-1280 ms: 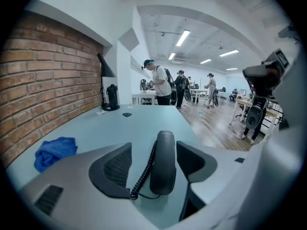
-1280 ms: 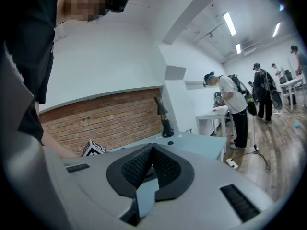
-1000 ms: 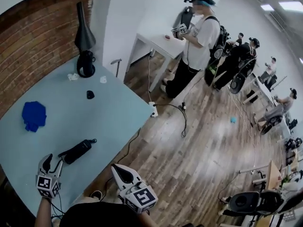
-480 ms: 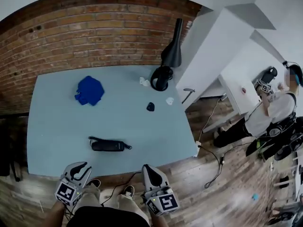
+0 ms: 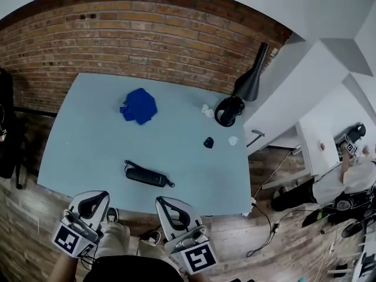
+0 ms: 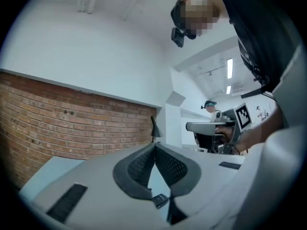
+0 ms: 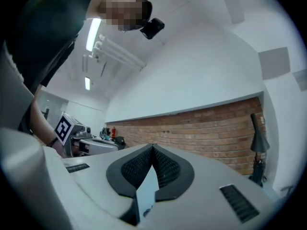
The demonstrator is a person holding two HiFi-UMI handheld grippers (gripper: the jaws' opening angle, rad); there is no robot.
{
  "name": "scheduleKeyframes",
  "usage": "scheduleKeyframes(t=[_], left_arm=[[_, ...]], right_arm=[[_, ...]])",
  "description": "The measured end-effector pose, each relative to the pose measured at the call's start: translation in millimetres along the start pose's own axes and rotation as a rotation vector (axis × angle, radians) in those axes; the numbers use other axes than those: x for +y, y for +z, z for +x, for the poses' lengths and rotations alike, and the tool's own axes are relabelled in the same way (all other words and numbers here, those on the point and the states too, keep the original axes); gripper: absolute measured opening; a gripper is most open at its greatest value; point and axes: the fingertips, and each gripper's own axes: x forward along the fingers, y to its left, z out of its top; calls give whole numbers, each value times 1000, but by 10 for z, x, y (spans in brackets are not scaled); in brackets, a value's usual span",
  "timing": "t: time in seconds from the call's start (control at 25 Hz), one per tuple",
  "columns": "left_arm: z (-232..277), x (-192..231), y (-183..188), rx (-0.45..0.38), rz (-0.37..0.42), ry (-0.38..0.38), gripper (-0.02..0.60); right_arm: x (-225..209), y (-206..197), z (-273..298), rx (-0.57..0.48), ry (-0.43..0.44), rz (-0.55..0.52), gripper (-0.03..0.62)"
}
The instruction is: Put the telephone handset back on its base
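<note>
Reaching for the telephone handset (image 5: 145, 176) is, by our judgement, the step in hand, and it is not yet begun: the item lies flat on the pale blue table (image 5: 82, 134), toward its front edge and well apart from both tools. Left gripper (image 5: 93, 197): jaws have just been closing and meet, nothing between them. Right gripper (image 5: 169, 203): jaws likewise together, empty. We hold both at the table's near side. Handset: long, slim, black, apparently hard smooth plastic, rounded ends, a thin cord trailing from it. Base: we cannot pick one out with certainty; a black ring-shaped piece (image 5: 228, 110) below a black cone lamp (image 5: 251, 75) at the far right corner is one candidate, a small black lump (image 5: 208, 142) another. Also listed: crumpled blue cloth (image 5: 138, 105), soft; small white bits (image 5: 207, 110); rough brick wall (image 5: 147, 34) behind. Next move, as we judge it, calls for opening one pair of jaws, lowering over the handset's narrow middle and closing across its width, minding the cord.
</note>
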Motion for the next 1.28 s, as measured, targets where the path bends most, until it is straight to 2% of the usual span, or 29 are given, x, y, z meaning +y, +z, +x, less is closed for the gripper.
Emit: scheduleKeyframes(t=[0.08,0.12,0.24,0.32,0.44,0.6,0.76,1.12,1.28], left_arm=[[-39,28,18,-26,-38,9,32],[-42,51,-41,-25,-55,12,32],[-17,131,-444,43,-88,36,32],[-7,45,-753,103,-93,50,32],[12,-129,-1012,147,-102,31,32],[41,-188,-1130,213,-93,17,32],[120,-233,-1125,202,-93,2,32],[224,-371,-1243,279,-73,-47,32],[235,-421,-1298,285,-68,-52,32]], right_arm=[[143,65,100,-28,63,-31,5],[201,-48,140,1,81,-20,5],[332,-783,185,204,97,122,5],[379,-996,110,217,112,175,4],[401,-1046,-56,206,131,190,3],[393,-1054,-124,214,147,169,3],[393,-1050,-150,207,156,165,3],[323,-1116,-204,195,160,166,3],[291,-1152,-252,191,143,199,4]])
